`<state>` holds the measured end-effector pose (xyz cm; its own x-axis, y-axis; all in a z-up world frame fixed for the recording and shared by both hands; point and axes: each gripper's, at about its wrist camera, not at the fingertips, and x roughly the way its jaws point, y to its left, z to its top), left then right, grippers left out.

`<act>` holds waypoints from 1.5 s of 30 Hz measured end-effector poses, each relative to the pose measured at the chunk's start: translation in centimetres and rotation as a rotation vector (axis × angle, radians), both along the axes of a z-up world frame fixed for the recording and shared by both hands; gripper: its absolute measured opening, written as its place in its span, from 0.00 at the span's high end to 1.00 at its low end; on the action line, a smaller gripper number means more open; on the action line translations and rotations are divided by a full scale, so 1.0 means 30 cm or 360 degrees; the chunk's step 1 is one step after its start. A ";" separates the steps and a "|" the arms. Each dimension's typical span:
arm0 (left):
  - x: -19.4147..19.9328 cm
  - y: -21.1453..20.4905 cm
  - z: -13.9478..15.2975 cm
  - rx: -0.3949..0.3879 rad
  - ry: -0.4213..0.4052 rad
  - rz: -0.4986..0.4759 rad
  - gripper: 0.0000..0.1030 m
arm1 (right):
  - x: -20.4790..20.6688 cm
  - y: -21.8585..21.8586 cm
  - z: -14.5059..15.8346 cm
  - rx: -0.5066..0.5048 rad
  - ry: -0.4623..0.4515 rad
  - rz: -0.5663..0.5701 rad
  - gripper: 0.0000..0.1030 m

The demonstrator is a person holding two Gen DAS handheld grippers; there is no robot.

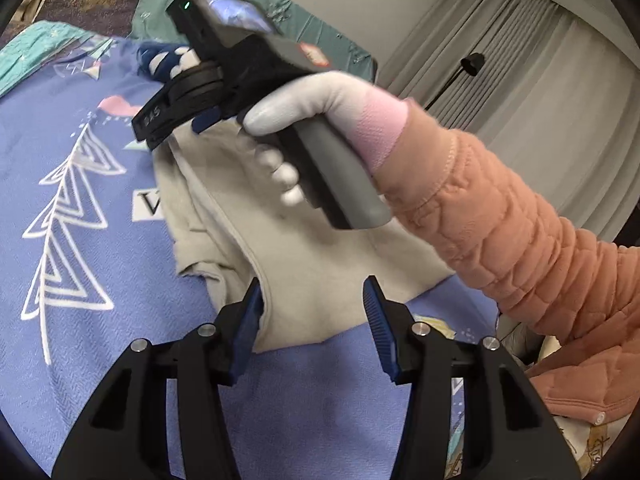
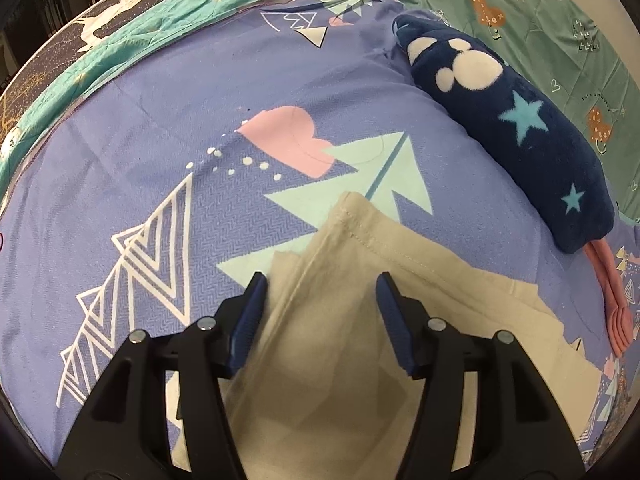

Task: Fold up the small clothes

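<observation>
A small beige garment [image 1: 304, 264] lies rumpled on the blue patterned bedspread [image 1: 80, 200]. My left gripper [image 1: 314, 312] is open, its blue-padded fingers on either side of the garment's near edge. In the right wrist view the same beige garment [image 2: 340, 320] lies partly folded, and my right gripper [image 2: 320, 320] is open just above it. The right gripper's body [image 1: 224, 72] also shows in the left wrist view, held by a gloved hand over the garment's far end.
A folded navy fleece [image 2: 520, 128] with stars and white shapes lies at the far right of the bedspread [image 2: 120, 160], with a pink cloth [image 2: 616, 300] by it. A green pillow [image 2: 560, 20] is behind. Curtains [image 1: 520, 60] hang at the right.
</observation>
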<state>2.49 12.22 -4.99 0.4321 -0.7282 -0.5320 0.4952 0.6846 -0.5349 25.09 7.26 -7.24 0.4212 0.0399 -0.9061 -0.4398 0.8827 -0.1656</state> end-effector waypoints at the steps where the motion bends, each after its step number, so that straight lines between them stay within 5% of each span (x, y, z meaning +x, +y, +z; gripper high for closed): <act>1: 0.014 -0.005 -0.021 0.0018 0.0048 -0.0005 0.51 | 0.001 0.005 -0.004 -0.0005 0.0003 0.0001 0.42; 2: 0.025 -0.011 -0.040 0.0033 0.0083 -0.0007 0.51 | 0.000 0.017 -0.011 -0.0021 -0.0004 0.0005 0.41; 3: 0.031 -0.016 -0.054 0.0048 0.0112 -0.0006 0.64 | -0.001 0.023 -0.015 -0.0040 -0.0015 0.0015 0.43; 5: 0.049 -0.020 -0.083 0.0092 0.0195 0.0014 0.95 | -0.012 0.045 -0.018 -0.0049 -0.0059 0.0080 0.79; 6: 0.057 -0.006 -0.095 0.0077 0.0260 0.0033 0.97 | -0.014 0.049 -0.009 -0.0058 -0.0099 0.0078 0.91; 8: 0.065 0.033 -0.099 0.0051 0.0325 0.0055 0.97 | -0.008 0.019 0.045 0.0110 -0.0121 -0.0002 0.95; 11: 0.060 0.065 -0.088 0.0241 0.0292 0.0142 0.98 | 0.013 -0.042 0.145 0.0404 -0.0171 -0.0027 1.00; 14: 0.057 0.087 -0.090 0.0226 0.0306 0.0137 0.97 | 0.034 -0.032 0.148 0.0340 -0.0241 0.0014 1.00; 17: 0.031 0.076 -0.078 0.0266 0.0284 0.0162 0.96 | 0.066 -0.065 0.086 0.0435 -0.0076 -0.0035 1.00; 23: -0.018 0.119 -0.066 0.0215 0.0279 0.0230 0.94 | -0.038 -0.183 0.180 0.0527 -0.0205 -0.0019 0.91; 25: -0.021 0.125 -0.033 0.0217 0.0195 0.0281 0.93 | -0.110 -0.232 0.215 0.0591 -0.0216 0.0022 0.75; 29: -0.026 0.134 0.052 0.0011 0.0036 0.0243 0.83 | -0.258 -0.302 0.183 0.0664 -0.0147 0.0076 0.69; 34: 0.067 0.024 -0.093 0.0427 0.0208 0.0261 0.90 | -0.292 -0.354 0.000 0.0581 0.0028 -0.0102 0.74; 38: 0.016 0.043 -0.057 0.0415 0.0104 0.0292 0.89 | -0.356 -0.383 0.024 0.0586 -0.0065 -0.0087 0.71; 41: -0.020 0.044 -0.036 0.0534 0.0020 0.0370 0.67 | -0.443 -0.426 0.073 0.0607 -0.0163 -0.0064 0.67; 43: -0.045 0.047 -0.019 0.0532 -0.0058 0.0399 0.58 | -0.496 -0.464 0.095 0.0611 -0.0237 -0.0077 0.42; 45: -0.040 0.066 -0.007 0.0448 -0.0088 0.0446 0.34 | -0.558 -0.525 0.113 0.0654 -0.0305 -0.0162 0.24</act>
<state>1.30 14.21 -5.19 0.6268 -0.4075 -0.6641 0.2916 0.9131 -0.2850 8.35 -8.50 -3.86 0.5997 0.3291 -0.7294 -0.3432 0.9292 0.1370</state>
